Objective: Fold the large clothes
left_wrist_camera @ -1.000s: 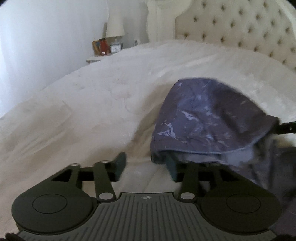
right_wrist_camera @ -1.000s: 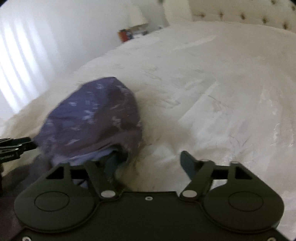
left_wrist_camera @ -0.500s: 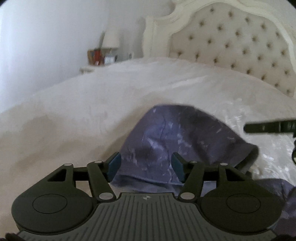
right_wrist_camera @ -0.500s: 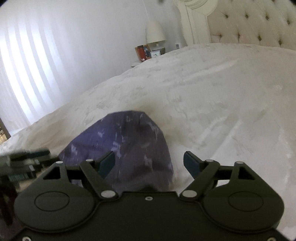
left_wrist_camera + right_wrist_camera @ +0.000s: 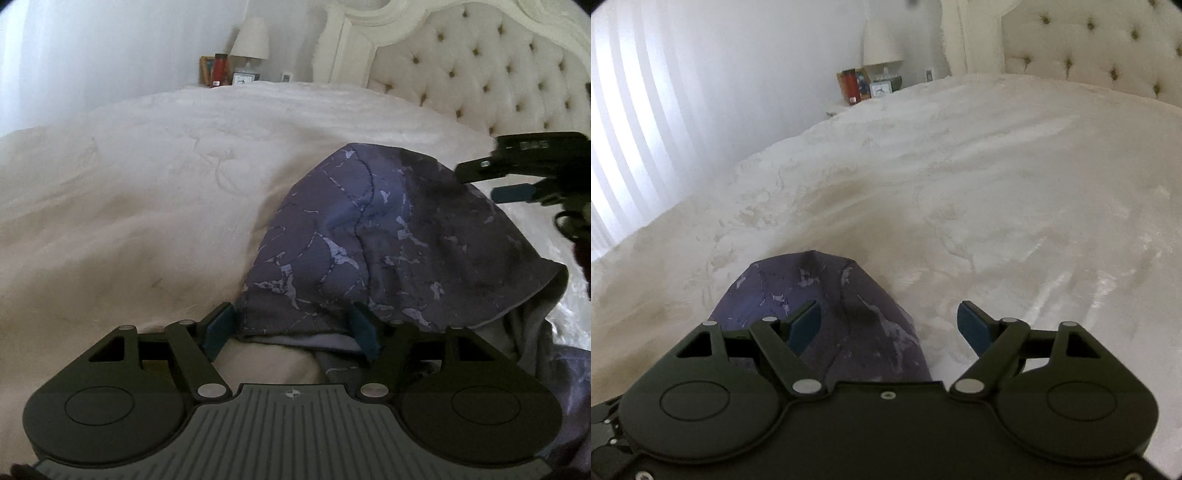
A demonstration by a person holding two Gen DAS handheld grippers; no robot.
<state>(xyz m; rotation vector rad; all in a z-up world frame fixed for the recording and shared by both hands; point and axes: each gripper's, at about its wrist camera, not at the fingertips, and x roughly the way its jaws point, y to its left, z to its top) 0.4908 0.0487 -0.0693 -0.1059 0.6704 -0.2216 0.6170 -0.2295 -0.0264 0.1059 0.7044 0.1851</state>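
Garment (image 5: 388, 236) now lies bunched on bed (image 5: 147, 184), below headboard (image 5: 480, 74). Left gripper (image 5: 293, 326) jaws opening, hem released between them; right gripper (image 5: 890, 325) open, lifted clear. Fold laid; regrip likely next.

— What colour is the garment (image 5: 388, 236)?
— Dusky purple, veined with pale lilac marbling; its lining is grey.
— And the bedspread (image 5: 155, 192)?
— Cream. The headboard (image 5: 480, 74) is cream too, dotted with darker buttons.
— The pads (image 5: 803, 325)?
— Teal on black.
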